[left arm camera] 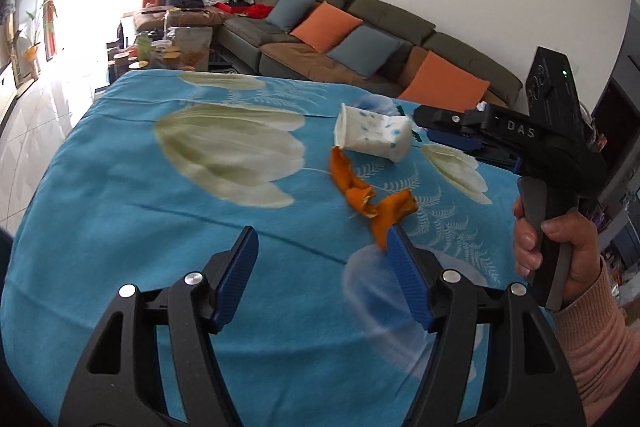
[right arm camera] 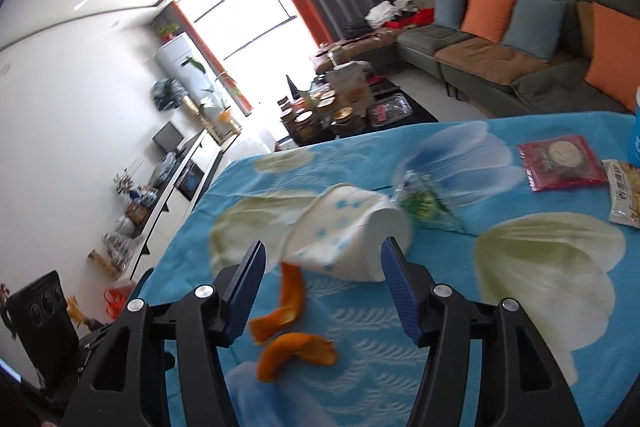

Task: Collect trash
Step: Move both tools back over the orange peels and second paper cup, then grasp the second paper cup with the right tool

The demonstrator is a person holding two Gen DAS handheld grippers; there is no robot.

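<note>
Both my tongs are spread apart with nothing in them. The left gripper (left arm camera: 322, 239) hangs over the blue flowered tablecloth (left arm camera: 120, 187), the orange peel (left arm camera: 360, 193) just off its right pad. From the right gripper (right arm camera: 322, 253) I see the crumpled paper cup (right arm camera: 344, 235) lying on its side just ahead, peel pieces below it. A green wrapper (right arm camera: 424, 205), red packet (right arm camera: 562, 161) and another snack bag (right arm camera: 624, 197) sit further right.
</note>
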